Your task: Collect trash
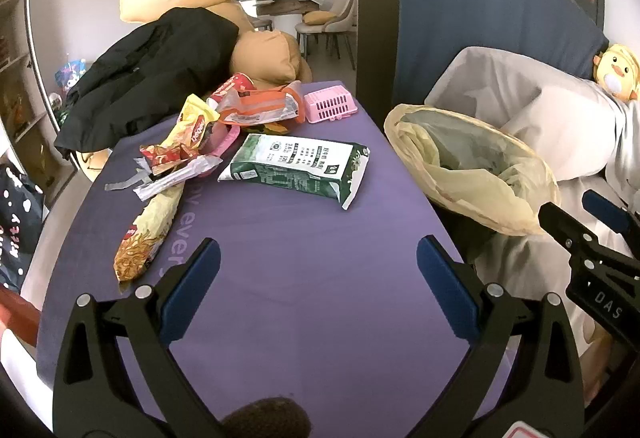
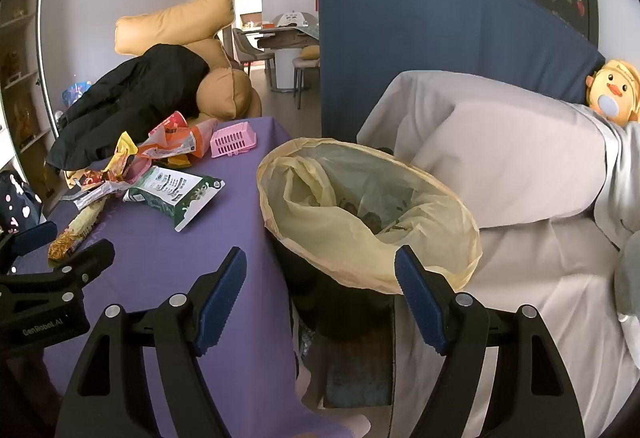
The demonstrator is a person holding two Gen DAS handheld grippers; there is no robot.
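Note:
Trash lies at the far end of the purple table: a flattened green-and-white carton, a long noodle wrapper, a yellow snack wrapper and orange packets. A bin with a yellow bag stands to the right of the table. My left gripper hovers open and empty over the bare near part of the table. My right gripper is open and empty just in front of the bin's near rim.
A pink basket sits at the table's far corner. A black jacket lies over tan cushions beyond the table. A white-covered sofa with a duck plush is right of the bin, under a blue panel.

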